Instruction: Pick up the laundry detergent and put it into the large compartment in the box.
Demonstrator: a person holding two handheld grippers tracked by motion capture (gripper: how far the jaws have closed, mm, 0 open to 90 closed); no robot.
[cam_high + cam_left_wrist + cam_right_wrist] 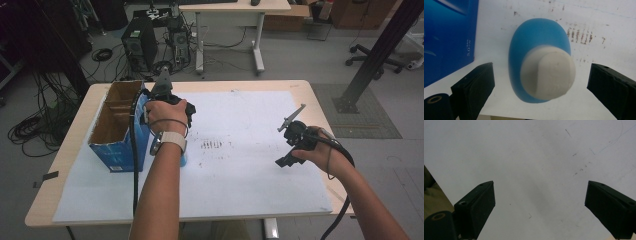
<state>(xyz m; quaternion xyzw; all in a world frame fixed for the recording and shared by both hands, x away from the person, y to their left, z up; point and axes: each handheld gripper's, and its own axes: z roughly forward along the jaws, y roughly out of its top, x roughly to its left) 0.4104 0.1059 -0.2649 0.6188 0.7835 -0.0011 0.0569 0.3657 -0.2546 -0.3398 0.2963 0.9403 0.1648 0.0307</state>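
Observation:
A blue oval object (536, 45) with a white foam-like knob (550, 73) on top lies on the white sheet (599, 20). My left gripper (541, 72) hangs open over it, one jaw on each side of the knob and neither touching. In the high view a sliver of the blue object (183, 160) peeks out beside the left wrist, next to the blue box (117, 150). My right gripper (286, 155) is held over the right part of the sheet. Its jaws are open (540, 195) with only bare sheet between them.
The open cardboard box (446, 37) with blue sides stands at the table's left, close beside the blue object. Brown marks (212, 145) stain the sheet's middle. A desk (235, 7), a computer tower (139, 45) and cables lie on the floor beyond the table.

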